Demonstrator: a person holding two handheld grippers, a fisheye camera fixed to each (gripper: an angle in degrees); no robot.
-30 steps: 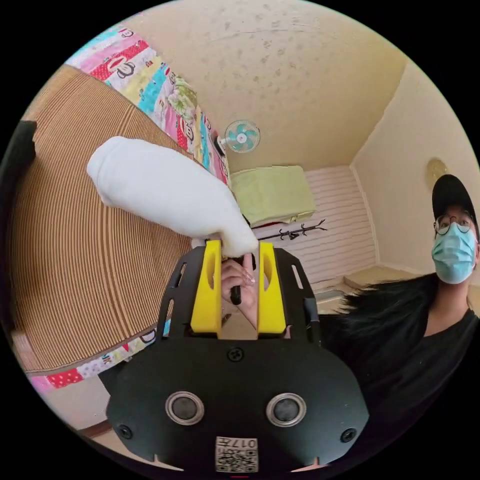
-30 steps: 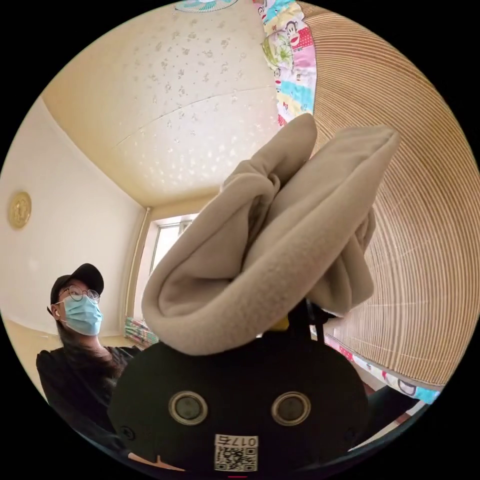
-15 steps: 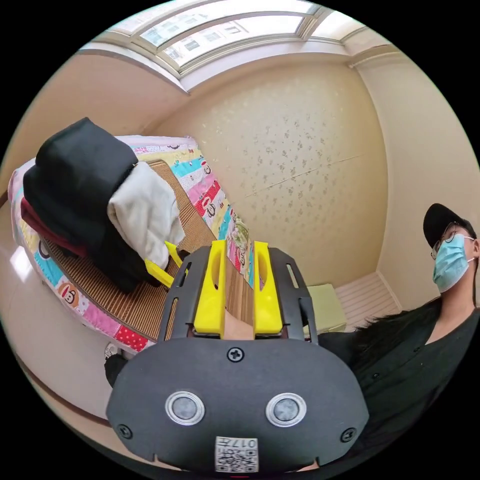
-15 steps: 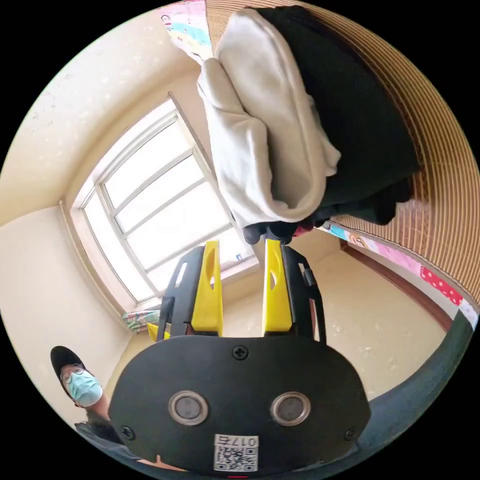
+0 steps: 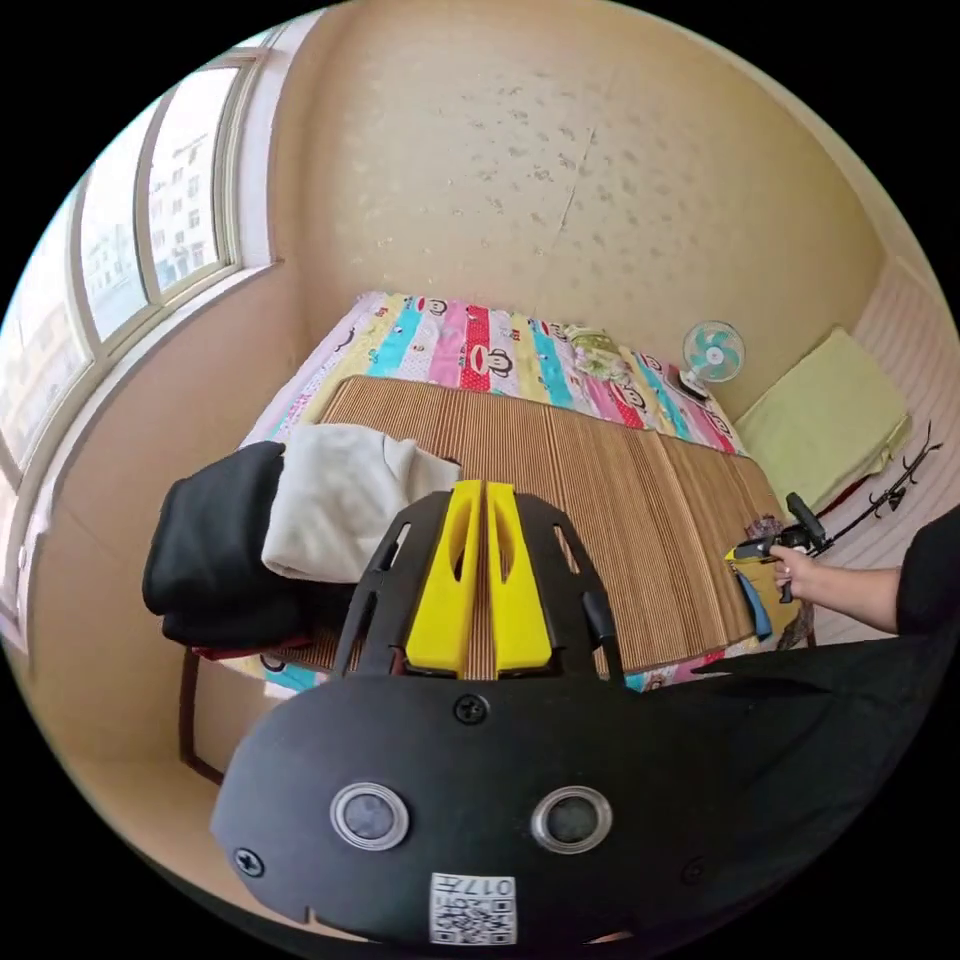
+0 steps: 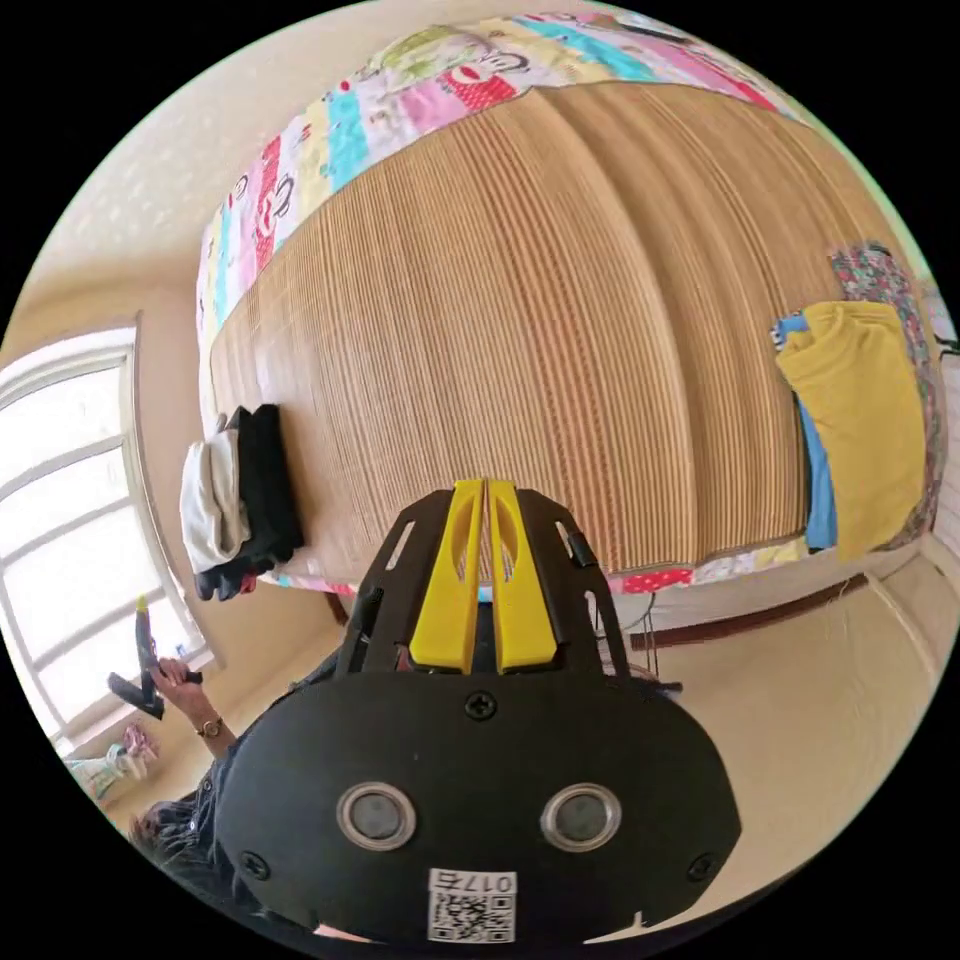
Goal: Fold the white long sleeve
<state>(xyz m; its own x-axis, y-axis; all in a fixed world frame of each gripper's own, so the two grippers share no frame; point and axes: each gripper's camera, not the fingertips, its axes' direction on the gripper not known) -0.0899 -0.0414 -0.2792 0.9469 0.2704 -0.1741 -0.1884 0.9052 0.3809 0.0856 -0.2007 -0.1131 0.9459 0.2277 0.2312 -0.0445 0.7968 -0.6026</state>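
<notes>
Left claw [image 5: 485, 490]: yellow jaws pressed together, nothing between them, touching nothing, held above the near edge of the bed. Right claw [image 6: 485, 487]: same, jaws together and empty, above the bed's edge. The white long sleeve [image 5: 335, 495] is folded and sits on a black folded stack [image 5: 215, 545] at the window-side end of the woven mat [image 5: 600, 490]; in the right gripper view the same white piece [image 6: 210, 500] lies against the black one [image 6: 265, 480] at the mat's corner. Rest of the mat is bare, so wide open room across the middle. At the opposite end a yellow garment [image 6: 865, 420] lies over a blue one [image 6: 815, 480] near the bed edge. Patterned sheet [image 5: 480, 345] borders the mat along the wall side. Versus half a second ago: both claws were parted and close to the stack; now both are closed and the garments sit well away.
</notes>
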